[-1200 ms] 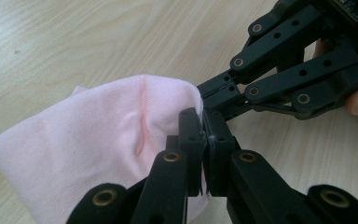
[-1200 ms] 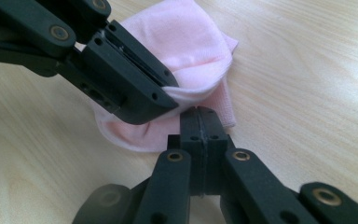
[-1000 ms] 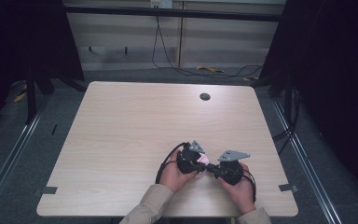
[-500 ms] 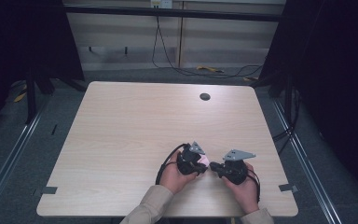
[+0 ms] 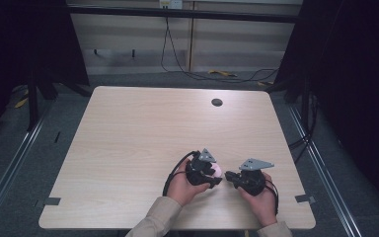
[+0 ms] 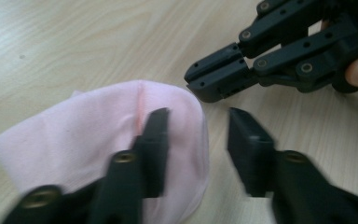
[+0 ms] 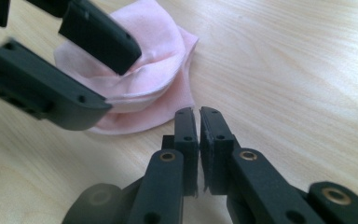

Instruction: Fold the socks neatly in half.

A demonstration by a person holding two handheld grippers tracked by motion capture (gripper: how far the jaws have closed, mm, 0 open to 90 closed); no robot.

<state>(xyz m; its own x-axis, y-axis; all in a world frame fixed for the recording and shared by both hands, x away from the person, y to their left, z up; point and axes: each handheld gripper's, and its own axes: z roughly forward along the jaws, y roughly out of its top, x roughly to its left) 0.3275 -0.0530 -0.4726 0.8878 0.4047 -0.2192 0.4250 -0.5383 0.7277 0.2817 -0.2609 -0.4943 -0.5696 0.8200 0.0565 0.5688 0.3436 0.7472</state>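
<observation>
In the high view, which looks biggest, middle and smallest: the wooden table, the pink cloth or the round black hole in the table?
1. Light wooden table, by far the largest.
2. Folded pink cloth and round black hole: they look alike in size, and the left gripper covers part of the cloth.

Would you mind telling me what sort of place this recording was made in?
Probably a lab recording station: a bare wooden table ringed by dark curtains, loose cables on the floor behind it, and only a pink cloth to handle.

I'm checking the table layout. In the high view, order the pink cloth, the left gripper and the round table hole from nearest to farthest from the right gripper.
From the right gripper:
1. Pink cloth, just to its left on the table.
2. Left gripper, over the cloth; nearly level with it, a close call.
3. Round table hole, far side of the table.
</observation>
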